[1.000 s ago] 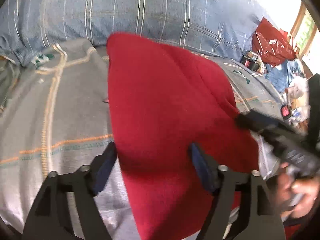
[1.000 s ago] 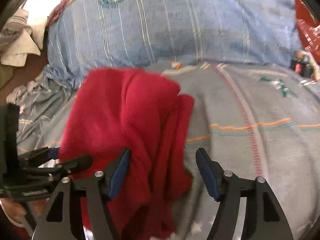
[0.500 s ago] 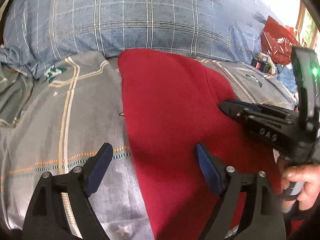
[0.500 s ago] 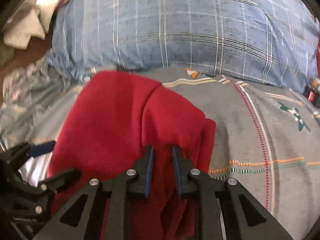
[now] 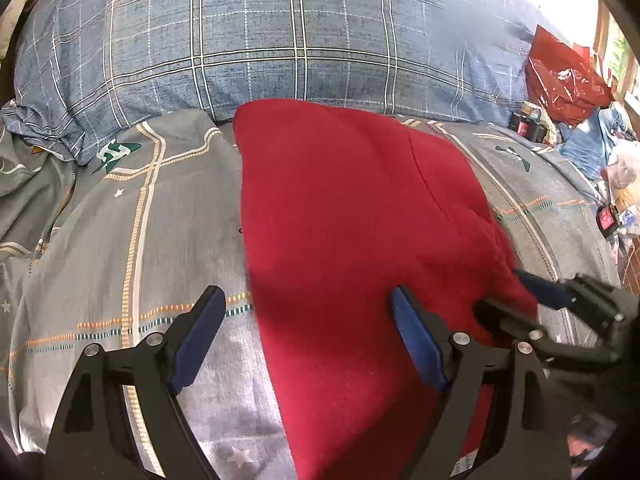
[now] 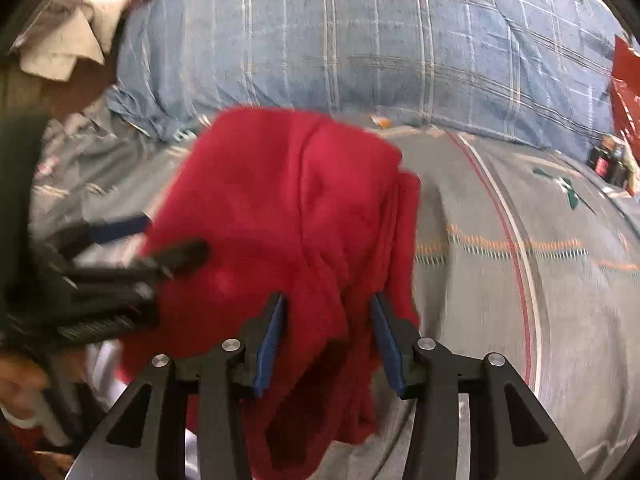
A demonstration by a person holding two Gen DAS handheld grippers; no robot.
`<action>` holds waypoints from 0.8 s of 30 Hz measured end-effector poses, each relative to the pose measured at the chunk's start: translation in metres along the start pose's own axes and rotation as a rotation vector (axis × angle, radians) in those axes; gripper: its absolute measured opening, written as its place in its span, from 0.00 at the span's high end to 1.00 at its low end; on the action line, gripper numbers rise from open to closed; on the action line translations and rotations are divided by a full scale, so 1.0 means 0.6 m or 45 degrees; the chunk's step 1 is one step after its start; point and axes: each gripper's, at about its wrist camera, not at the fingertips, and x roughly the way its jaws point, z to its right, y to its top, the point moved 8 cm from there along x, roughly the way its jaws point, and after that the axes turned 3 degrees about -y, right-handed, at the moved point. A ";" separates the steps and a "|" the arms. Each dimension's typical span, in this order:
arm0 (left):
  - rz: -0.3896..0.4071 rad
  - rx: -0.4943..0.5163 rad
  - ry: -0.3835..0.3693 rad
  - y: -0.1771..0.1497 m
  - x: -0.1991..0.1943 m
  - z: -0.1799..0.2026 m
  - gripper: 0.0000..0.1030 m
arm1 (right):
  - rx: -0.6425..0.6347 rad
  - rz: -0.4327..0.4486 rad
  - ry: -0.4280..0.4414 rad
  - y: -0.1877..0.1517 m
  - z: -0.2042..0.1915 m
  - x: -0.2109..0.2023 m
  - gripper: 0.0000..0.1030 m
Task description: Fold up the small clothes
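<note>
A red garment (image 5: 352, 232) lies on a grey patterned bedsheet (image 5: 160, 240), its far end against a blue plaid pillow. My left gripper (image 5: 308, 336) is open, its jaws straddling the garment's left edge. In the right wrist view the garment (image 6: 288, 208) is bunched along its right side, and my right gripper (image 6: 328, 336) stands partly open with a fold of the red cloth between its pads. The right gripper also shows in the left wrist view (image 5: 520, 300) at the garment's right edge. The left gripper shows blurred in the right wrist view (image 6: 152, 240).
The blue plaid pillow (image 5: 280, 40) fills the back. A red plastic bag (image 5: 560, 80) and clutter of small items (image 5: 532, 124) sit at the far right. Crumpled pale cloth (image 6: 72, 40) lies at the far left beyond the pillow.
My right gripper, shut on the red fold half a second ago, has opened part way and pulled back. My left gripper stayed open over the garment's left edge and drew back slightly.
</note>
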 end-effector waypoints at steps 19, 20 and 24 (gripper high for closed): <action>0.153 -0.054 0.075 0.009 -0.100 -0.013 0.14 | 0.096 0.197 -0.077 0.050 -0.006 -0.110 0.19; 0.169 -0.060 0.077 0.010 -0.107 -0.017 0.13 | 0.094 0.206 -0.077 0.054 -0.008 -0.112 0.18; 0.204 -0.088 0.088 0.013 -0.127 -0.030 0.07 | 0.068 0.243 -0.084 0.058 -0.018 -0.128 0.18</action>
